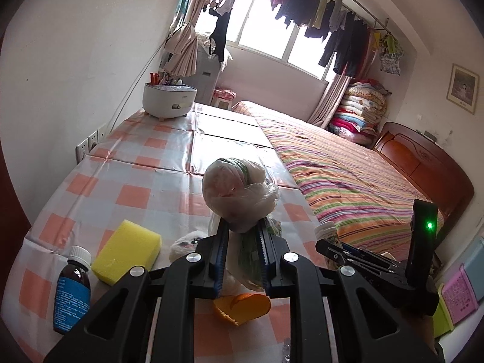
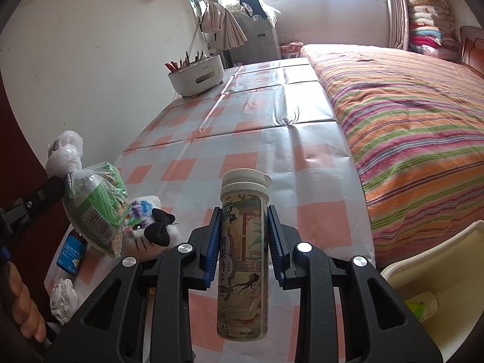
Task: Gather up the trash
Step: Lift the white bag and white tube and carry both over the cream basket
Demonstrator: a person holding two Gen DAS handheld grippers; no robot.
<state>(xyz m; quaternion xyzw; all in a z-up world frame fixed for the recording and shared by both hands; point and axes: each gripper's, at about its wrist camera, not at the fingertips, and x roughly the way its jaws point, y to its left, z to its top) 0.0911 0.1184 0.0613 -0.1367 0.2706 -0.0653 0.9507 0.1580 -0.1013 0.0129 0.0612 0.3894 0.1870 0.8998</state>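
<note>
My left gripper (image 1: 242, 230) is shut on the twisted neck of a clear plastic bag (image 1: 239, 193) with green packaging inside, held above the checked table. From the right wrist view the same plastic bag (image 2: 96, 208) hangs at the left, pinched by the left gripper (image 2: 65, 186). My right gripper (image 2: 243, 214) is shut on a tall tea bottle (image 2: 243, 254) with a white cap and a painted label, lifted off the table. In the left wrist view the right gripper (image 1: 332, 246) shows at the right with the bottle's cap (image 1: 325, 231) poking up.
On the checked tablecloth (image 1: 127, 163) lie a yellow sponge (image 1: 127, 251), a brown medicine bottle (image 1: 71, 293), an orange peel (image 1: 242, 304), a plush cat (image 2: 148, 230) and a white caddy (image 2: 196, 77). A cream bin (image 2: 438, 275) stands at the lower right beside the striped bed (image 2: 408, 121).
</note>
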